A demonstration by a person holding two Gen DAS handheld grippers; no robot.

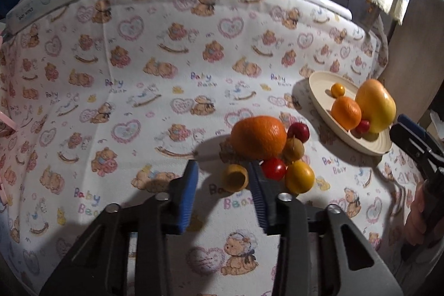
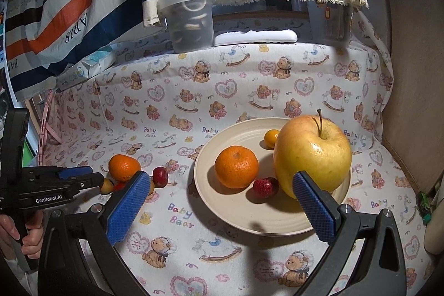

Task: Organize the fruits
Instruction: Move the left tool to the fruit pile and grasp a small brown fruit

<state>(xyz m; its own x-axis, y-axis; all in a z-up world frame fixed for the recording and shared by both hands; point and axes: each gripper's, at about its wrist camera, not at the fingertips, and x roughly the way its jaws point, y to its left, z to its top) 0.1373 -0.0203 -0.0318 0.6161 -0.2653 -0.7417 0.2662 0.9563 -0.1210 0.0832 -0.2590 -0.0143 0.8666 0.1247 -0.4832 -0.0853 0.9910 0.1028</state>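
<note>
Left wrist view: left gripper low over cloth, fingers spread around small yellow fruit at 12 o'clock. Right gripper spread wide, empty, plate ahead; apple stem up.

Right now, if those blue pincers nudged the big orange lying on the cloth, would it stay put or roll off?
Probably it would roll: the big orange is round and lies loose on the cloth. The small fruits touching it would likely scatter too. Its dimpled peel looks grippy, and the left gripper stands open.

left gripper fingers spread, straddling small fruit
</note>
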